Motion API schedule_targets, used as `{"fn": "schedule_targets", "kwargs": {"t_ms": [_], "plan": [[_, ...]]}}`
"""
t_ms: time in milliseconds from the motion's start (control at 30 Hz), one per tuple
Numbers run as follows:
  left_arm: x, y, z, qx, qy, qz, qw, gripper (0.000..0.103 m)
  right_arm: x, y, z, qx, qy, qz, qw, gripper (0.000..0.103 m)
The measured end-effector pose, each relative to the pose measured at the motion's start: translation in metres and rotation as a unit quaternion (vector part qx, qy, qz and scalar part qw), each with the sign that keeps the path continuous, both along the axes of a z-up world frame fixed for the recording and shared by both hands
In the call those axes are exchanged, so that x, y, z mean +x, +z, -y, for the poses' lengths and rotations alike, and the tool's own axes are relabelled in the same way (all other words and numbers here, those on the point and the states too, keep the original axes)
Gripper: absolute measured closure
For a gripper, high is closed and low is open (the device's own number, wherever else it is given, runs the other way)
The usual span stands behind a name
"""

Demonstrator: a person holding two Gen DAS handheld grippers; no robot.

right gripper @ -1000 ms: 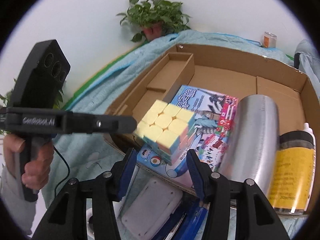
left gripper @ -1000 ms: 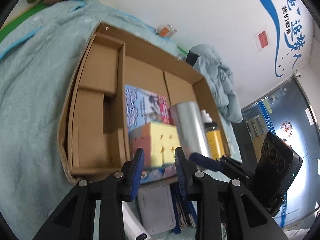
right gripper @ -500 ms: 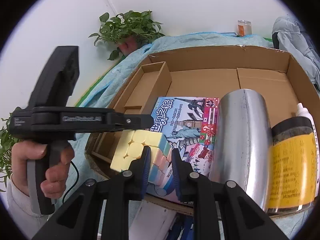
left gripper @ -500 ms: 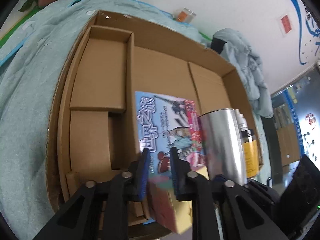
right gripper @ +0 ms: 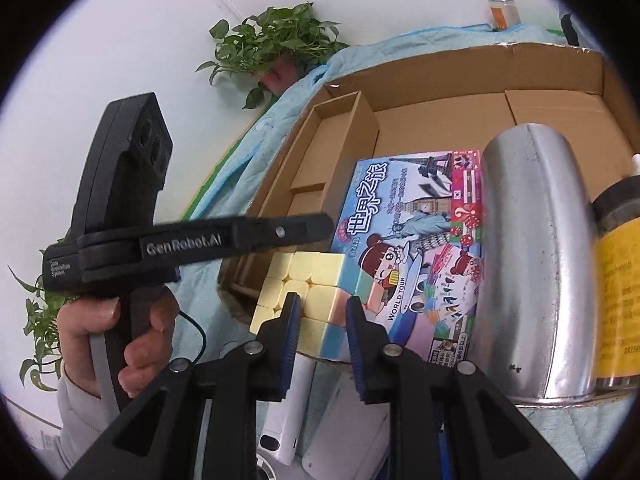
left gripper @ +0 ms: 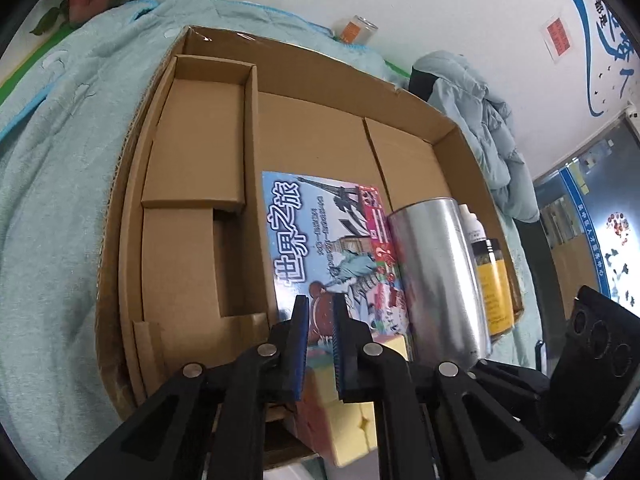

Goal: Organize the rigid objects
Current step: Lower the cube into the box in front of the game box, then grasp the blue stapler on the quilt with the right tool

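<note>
A pastel puzzle cube (right gripper: pixel 310 300) is held at the near edge of the cardboard box (left gripper: pixel 280 80), over the corner of a colourful game box (right gripper: pixel 416 248). My right gripper (right gripper: pixel 322 312) is shut on the cube's near corner. In the left wrist view the cube (left gripper: pixel 344 424) sits below my left gripper (left gripper: pixel 320 320), whose jaws stand close together with nothing between them, above the cube and the game box (left gripper: pixel 320 232).
A silver cylinder (left gripper: pixel 436 280) and a yellow-labelled bottle (left gripper: pixel 490 280) lie in the box's right side. A cardboard insert (left gripper: pixel 196 168) fills the left side. White and blue items (right gripper: pixel 340 432) lie on the teal cloth (left gripper: pixel 60 160) before the box. A potted plant (right gripper: pixel 276 44) stands behind.
Both grippers closed from open. My right gripper took hold of the cube and drew it toward the box's near edge. My left gripper rose above it and moved forward over the box.
</note>
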State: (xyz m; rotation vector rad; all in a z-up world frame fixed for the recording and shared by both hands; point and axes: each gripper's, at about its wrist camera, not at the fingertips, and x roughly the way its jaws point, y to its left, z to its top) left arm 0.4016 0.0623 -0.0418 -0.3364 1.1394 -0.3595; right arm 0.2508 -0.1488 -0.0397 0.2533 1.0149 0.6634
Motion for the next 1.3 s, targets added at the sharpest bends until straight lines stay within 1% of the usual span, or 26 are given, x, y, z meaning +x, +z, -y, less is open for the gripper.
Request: {"fn": "schedule_targets", "kwargs": {"t_ms": [67, 133, 167, 233, 267, 300, 333, 367, 400, 433, 467, 500, 533, 567, 633, 700, 767, 833, 900, 967, 1033, 1133, 1167, 1233, 1267, 1300], "plan": [[0.002, -0.003, -0.002, -0.004, 0.003, -0.009, 0.9999, 0.091, 0.002, -0.001, 0.0, 0.002, -0.001, -0.005, 1.0, 0.079], [0.003, -0.004, -0.002, 0.003, 0.005, -0.014, 0.9999, 0.091, 0.002, -0.002, -0.001, 0.001, 0.005, -0.012, 1.0, 0.071], [0.003, -0.004, -0.001, 0.009, 0.003, -0.012, 0.9999, 0.091, 0.0, -0.002, -0.002, -0.003, 0.007, -0.013, 1.0, 0.07], [0.0, 0.002, -0.001, 0.02, 0.002, 0.004, 0.9998, 0.091, -0.008, 0.003, -0.004, -0.029, 0.008, 0.005, 1.0, 0.065], [-0.004, 0.008, -0.002, 0.026, 0.005, 0.018, 0.9995, 0.091, -0.013, 0.007, -0.004, -0.049, 0.004, 0.021, 0.999, 0.061], [-0.012, 0.017, -0.003, 0.032, 0.01, 0.041, 0.9986, 0.089, -0.021, 0.011, -0.002, -0.066, -0.004, 0.042, 0.997, 0.045], [-0.02, 0.027, -0.004, 0.039, 0.014, 0.063, 0.9972, 0.082, -0.028, 0.016, 0.002, -0.066, -0.012, 0.061, 0.996, 0.023], [-0.031, 0.037, -0.005, 0.05, 0.019, 0.089, 0.9947, 0.062, -0.037, 0.02, 0.01, -0.054, -0.024, 0.085, 0.995, 0.015], [-0.047, 0.049, -0.008, 0.058, 0.036, 0.12, 0.9905, 0.047, -0.047, 0.026, 0.019, -0.05, -0.043, 0.114, 0.991, 0.008], [-0.061, 0.058, -0.011, 0.06, 0.057, 0.148, 0.9855, 0.014, -0.056, 0.028, 0.026, -0.053, -0.056, 0.133, 0.988, 0.003], [-0.078, 0.067, -0.015, 0.059, 0.086, 0.182, 0.9778, 0.001, -0.063, 0.028, 0.032, -0.054, -0.065, 0.143, 0.986, 0.0], [-0.098, 0.072, -0.019, 0.057, 0.117, 0.217, 0.9674, 0.0, -0.069, 0.026, 0.039, -0.046, -0.073, 0.141, 0.986, 0.0], [-0.11, 0.073, -0.019, 0.057, 0.126, 0.229, 0.9635, 0.0, -0.073, 0.023, 0.044, -0.042, -0.079, 0.134, 0.987, 0.0], [-0.119, 0.072, -0.018, 0.06, 0.126, 0.227, 0.9638, 0.0, -0.077, 0.017, 0.048, -0.045, -0.083, 0.124, 0.988, 0.0], [-0.133, 0.062, -0.017, 0.062, 0.122, 0.203, 0.9696, 0.0, -0.084, 0.007, 0.051, -0.056, -0.082, 0.105, 0.99, 0.0], [-0.146, 0.049, -0.016, 0.067, 0.119, 0.165, 0.9768, 0.0, -0.089, -0.003, 0.058, -0.051, -0.077, 0.074, 0.993, 0.0], [-0.157, 0.04, -0.014, 0.062, 0.112, 0.14, 0.982, 0.001, -0.095, -0.013, 0.067, -0.045, -0.077, 0.045, 0.995, 0.0], [-0.171, 0.035, -0.01, 0.06, 0.109, 0.133, 0.9832, 0.001, -0.101, -0.02, 0.076, -0.054, -0.088, 0.032, 0.994, 0.0], [-0.186, 0.032, -0.002, 0.062, 0.097, 0.135, 0.984, 0.0, -0.104, -0.027, 0.088, -0.06, -0.112, 0.013, 0.992, 0.001], [-0.196, 0.031, 0.005, 0.064, 0.088, 0.138, 0.9844, 0.0, -0.106, -0.036, 0.096, -0.073, -0.134, -0.006, 0.988, 0.007], [-0.202, 0.03, 0.015, 0.067, 0.085, 0.137, 0.9846, 0.001, -0.108, -0.04, 0.094, -0.086, -0.133, -0.009, 0.987, 0.016], [-0.21, 0.027, 0.027, 0.058, 0.071, 0.127, 0.9876, 0.001, -0.114, -0.05, 0.084, -0.083, -0.109, -0.019, 0.99, 0.024], [-0.212, 0.026, 0.03, 0.054, 0.069, 0.125, 0.9883, 0.001, -0.115, -0.054, 0.079, -0.086, -0.098, -0.021, 0.991, 0.025], [-0.215, 0.026, 0.035, 0.049, 0.067, 0.122, 0.9891, 0.001, -0.116, -0.061, 0.07, -0.098, -0.081, -0.024, 0.992, 0.034], [-0.218, 0.025, 0.038, 0.048, 0.068, 0.119, 0.9894, 0.001, -0.116, -0.064, 0.064, -0.105, -0.071, -0.024, 0.992, 0.034], [-0.217, 0.026, 0.04, 0.046, 0.069, 0.118, 0.9896, 0.001, -0.12, -0.063, 0.059, -0.117, -0.066, -0.006, 0.991, 0.035]]}}
